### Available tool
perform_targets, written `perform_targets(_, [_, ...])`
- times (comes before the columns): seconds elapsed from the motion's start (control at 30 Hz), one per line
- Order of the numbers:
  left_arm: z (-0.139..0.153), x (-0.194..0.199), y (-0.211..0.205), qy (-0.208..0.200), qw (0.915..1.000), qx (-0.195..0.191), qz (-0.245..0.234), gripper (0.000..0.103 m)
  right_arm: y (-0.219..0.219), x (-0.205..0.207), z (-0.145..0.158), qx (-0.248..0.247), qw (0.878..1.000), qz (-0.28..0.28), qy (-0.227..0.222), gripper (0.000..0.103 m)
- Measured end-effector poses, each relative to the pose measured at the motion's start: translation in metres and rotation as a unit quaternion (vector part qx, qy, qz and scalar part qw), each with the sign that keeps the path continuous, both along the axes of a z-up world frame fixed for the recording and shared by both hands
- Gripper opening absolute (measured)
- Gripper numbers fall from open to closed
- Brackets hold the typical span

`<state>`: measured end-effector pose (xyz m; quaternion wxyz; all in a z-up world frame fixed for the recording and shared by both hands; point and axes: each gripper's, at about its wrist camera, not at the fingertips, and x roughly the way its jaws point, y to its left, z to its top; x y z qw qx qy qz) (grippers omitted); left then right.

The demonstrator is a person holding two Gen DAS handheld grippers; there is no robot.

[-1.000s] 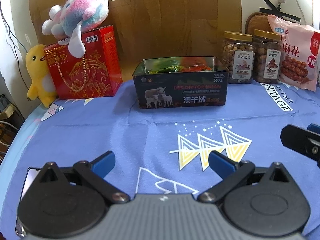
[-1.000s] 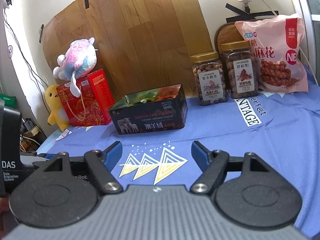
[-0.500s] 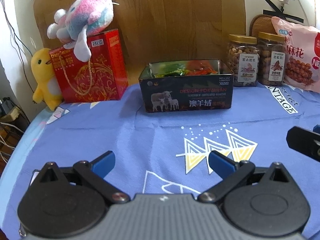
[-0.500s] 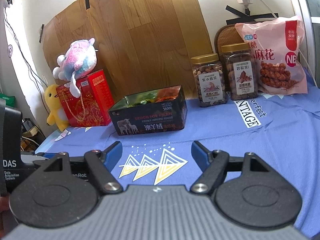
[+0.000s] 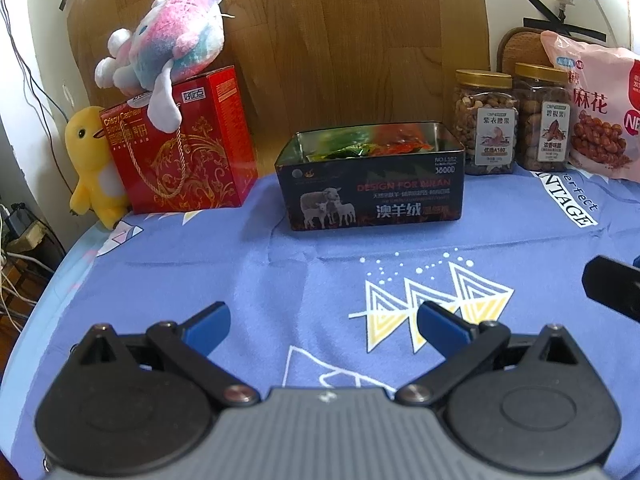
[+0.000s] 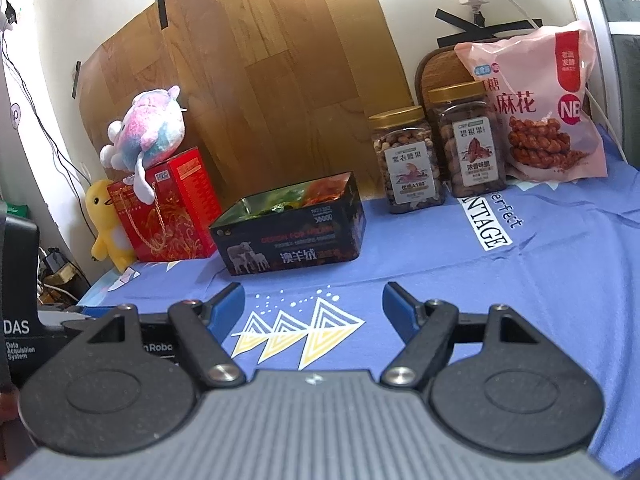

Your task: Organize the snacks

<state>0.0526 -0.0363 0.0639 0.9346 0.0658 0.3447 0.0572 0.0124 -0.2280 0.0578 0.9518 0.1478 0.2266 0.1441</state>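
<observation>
A dark open tin (image 5: pixel 376 196) printed with sheep stands mid-table and holds green and orange snack packets (image 5: pixel 372 148); it also shows in the right wrist view (image 6: pixel 292 236). My left gripper (image 5: pixel 323 326) is open and empty, well short of the tin. My right gripper (image 6: pixel 314 306) is open and empty, in front of the tin and to its right. Two nut jars (image 6: pixel 408 160) (image 6: pixel 468 142) and a pink snack bag (image 6: pixel 548 104) stand at the back right.
A red gift box (image 5: pixel 180 144) with a pink plush (image 5: pixel 168 40) on top and a yellow duck plush (image 5: pixel 90 164) stand at the back left. A blue printed cloth (image 5: pixel 280 280) covers the table. The table's left edge drops off near cables. A wood board leans on the wall behind.
The left gripper has drifted left and tilted up slightly, so the tin and jars shifted right in its view. The right gripper has barely moved. Both stay open.
</observation>
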Motion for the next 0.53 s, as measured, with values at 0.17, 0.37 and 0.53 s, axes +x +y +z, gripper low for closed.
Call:
perform_targets(0.17, [0.001, 0.002, -0.006, 0.002, 1.0000, 0.002, 0.001, 0.103, -0.006, -0.001, -0.003, 0.005, 1.000, -0.004, -0.002, 0.078])
perform_targets(0.37, [0.001, 0.004, -0.014, 0.003, 0.9999, 0.001, -0.012, 0.103, -0.016, 0.000, -0.007, 0.016, 1.000, -0.010, -0.001, 0.078])
perform_targets(0.53, [0.000, 0.004, -0.017, 0.001, 0.9990, -0.025, -0.036, 0.103, -0.023, -0.001, -0.010, 0.019, 1.000, -0.016, -0.002, 0.078])
